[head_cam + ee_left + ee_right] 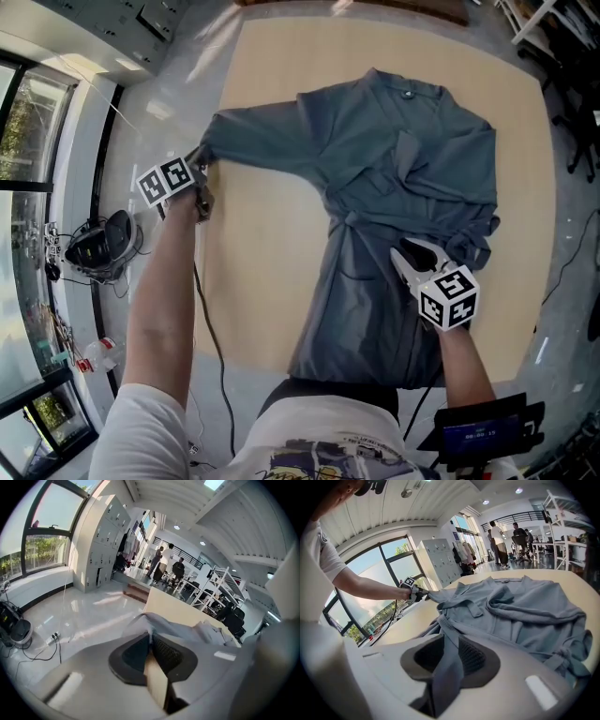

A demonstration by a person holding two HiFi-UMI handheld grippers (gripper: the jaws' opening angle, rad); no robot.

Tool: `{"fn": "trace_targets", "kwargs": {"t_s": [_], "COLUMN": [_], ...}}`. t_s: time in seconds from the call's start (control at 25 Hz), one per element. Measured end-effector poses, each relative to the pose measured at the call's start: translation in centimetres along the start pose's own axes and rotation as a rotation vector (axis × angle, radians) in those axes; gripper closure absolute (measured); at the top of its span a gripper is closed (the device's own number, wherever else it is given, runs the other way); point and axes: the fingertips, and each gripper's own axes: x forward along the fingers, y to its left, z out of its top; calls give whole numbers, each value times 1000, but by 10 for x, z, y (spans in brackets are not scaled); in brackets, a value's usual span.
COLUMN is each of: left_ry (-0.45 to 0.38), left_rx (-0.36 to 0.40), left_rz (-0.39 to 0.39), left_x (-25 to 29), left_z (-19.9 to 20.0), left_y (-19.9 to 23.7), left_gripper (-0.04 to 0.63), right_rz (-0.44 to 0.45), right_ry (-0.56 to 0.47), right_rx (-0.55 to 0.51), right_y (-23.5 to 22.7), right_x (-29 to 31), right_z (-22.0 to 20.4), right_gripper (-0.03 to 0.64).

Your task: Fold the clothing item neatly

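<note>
We see the grey-blue garment (403, 187) spread on the pale table (262, 281), collar toward the top of the head view and hem toward the bottom edge, close to the person. One sleeve (267, 141) stretches out to the upper left, its long axis running nearly straight across the frame from the cuff to the shoulder.

The left gripper (151, 637) has its fingers pressed together on the tip of that cuff. In its own view the cloth bunches right at the fingertips and trails away ahead of them, toward the body of the garment. The right gripper (451, 641) is clamped on a fold of cloth near the waist, at the lower right of the garment, with a strip of fabric running down between its pads.

We judge the next move to be the left hand's, since it holds the far end of the sleeve. The body lies to the right of those fingers in the head view, along the sleeve's own line, so carrying the cuff rightward would lay the sleeve over the chest while the right grip anchors the cloth.
</note>
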Motion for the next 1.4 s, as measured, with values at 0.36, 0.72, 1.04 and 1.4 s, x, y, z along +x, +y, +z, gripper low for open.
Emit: {"fn": "trace_targets", "kwargs": {"t_s": [0.36,0.72,1.04,1.4], "left_ry": [-136,-284,-336,-312], "left_rx": [115,320,464,640], "left_rz": [-38,-108,-231,-385], "left_x": [-12,-32,-29,-19], "left_z": [37,64,55,-3], "left_y": [-49,-152,-270,-411], "left_gripper": [566,566,566,566], "right_rz": [-26,-43,-79,-129], "right_ry": [-19,-48,-79,-100], "right_rx": [48,82,131,187], "right_y": [-15,-24,-39,-42], "right_x": [-7,-12,-21,-49], "right_z": [-12,-20,-34,-41], "right_gripper": [532,532,532,532]}}
